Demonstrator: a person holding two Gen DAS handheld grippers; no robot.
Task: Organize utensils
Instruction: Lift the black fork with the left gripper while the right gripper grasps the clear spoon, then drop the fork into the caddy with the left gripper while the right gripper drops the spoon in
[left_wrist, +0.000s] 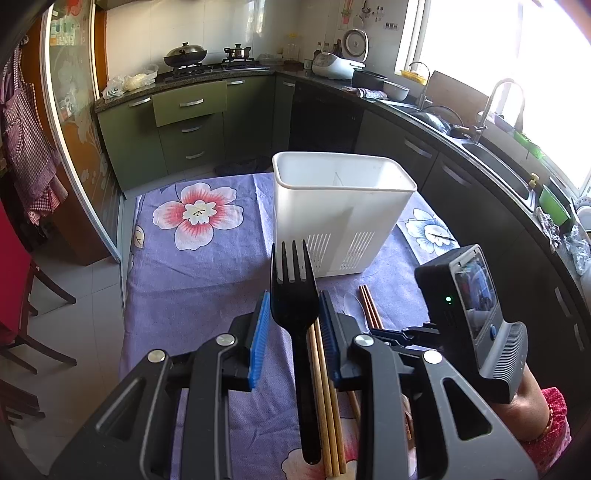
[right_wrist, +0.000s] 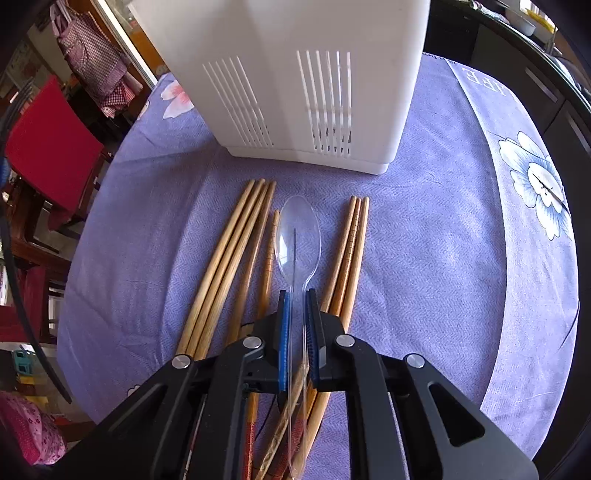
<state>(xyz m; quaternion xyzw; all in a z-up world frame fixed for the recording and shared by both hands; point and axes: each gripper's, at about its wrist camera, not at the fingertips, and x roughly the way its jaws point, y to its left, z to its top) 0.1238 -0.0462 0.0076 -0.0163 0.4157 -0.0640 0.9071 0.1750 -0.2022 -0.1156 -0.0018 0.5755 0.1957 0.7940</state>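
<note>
A black plastic fork (left_wrist: 295, 317) is pinched at its neck between the blue pads of my left gripper (left_wrist: 293, 299), tines toward a white slotted utensil holder (left_wrist: 340, 206) just beyond. Light wooden chopsticks (left_wrist: 325, 387) lie on the cloth under it. In the right wrist view my right gripper (right_wrist: 297, 293) is shut on the handle of a clear plastic spoon (right_wrist: 298, 236), whose bowl points at the holder (right_wrist: 295, 81). Several pale chopsticks (right_wrist: 229, 258) lie left of the spoon and darker ones (right_wrist: 347, 258) to its right.
A purple flowered cloth (left_wrist: 207, 280) covers the small table. A red chair (right_wrist: 51, 140) stands off its left side. Dark kitchen cabinets and a sink (left_wrist: 491, 162) curve round the right. A person's arm in a pink sleeve (left_wrist: 546, 424) is at lower right.
</note>
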